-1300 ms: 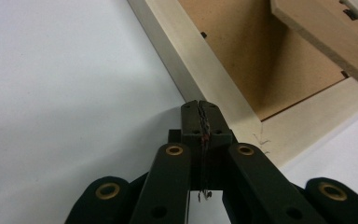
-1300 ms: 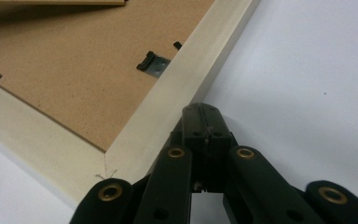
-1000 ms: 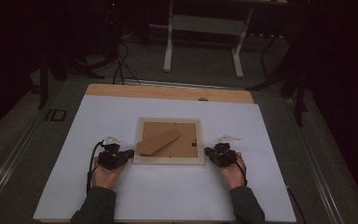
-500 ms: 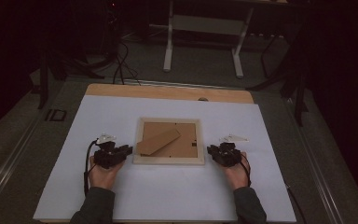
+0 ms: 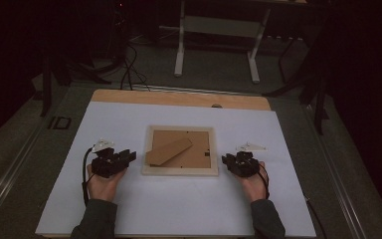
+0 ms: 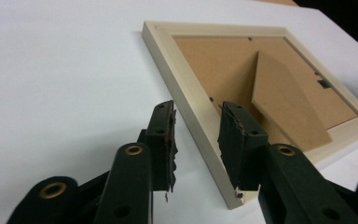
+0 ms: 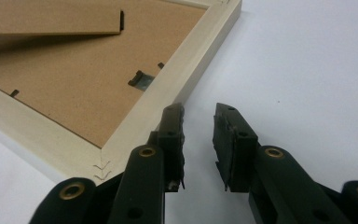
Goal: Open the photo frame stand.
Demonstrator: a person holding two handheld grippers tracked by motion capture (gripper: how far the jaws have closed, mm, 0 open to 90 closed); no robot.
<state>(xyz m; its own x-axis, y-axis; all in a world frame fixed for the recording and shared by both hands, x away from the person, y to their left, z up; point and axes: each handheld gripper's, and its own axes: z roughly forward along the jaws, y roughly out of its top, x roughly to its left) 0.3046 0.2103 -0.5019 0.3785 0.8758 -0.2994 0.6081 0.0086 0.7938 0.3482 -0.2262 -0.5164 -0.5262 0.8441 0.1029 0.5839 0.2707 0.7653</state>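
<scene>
High view: picture frame [image 5: 180, 151] face-down at centre of white sheet [image 5: 179, 209], long axis left-right. Left gripper [image 5: 129, 157] and right gripper [image 5: 225, 162] flank it, bare sheet around.
Left gripper view: jaws just opening, part-open, frame's edge between, unpressed.
Right gripper view: jaws just opening, narrow gap, nothing between; frame upper left.

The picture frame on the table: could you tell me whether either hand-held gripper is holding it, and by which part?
Nothing is held. The picture frame lies face down between the left hand-held gripper and the right hand-held gripper; both have just been opening, with no pads pressing on it.
</scene>
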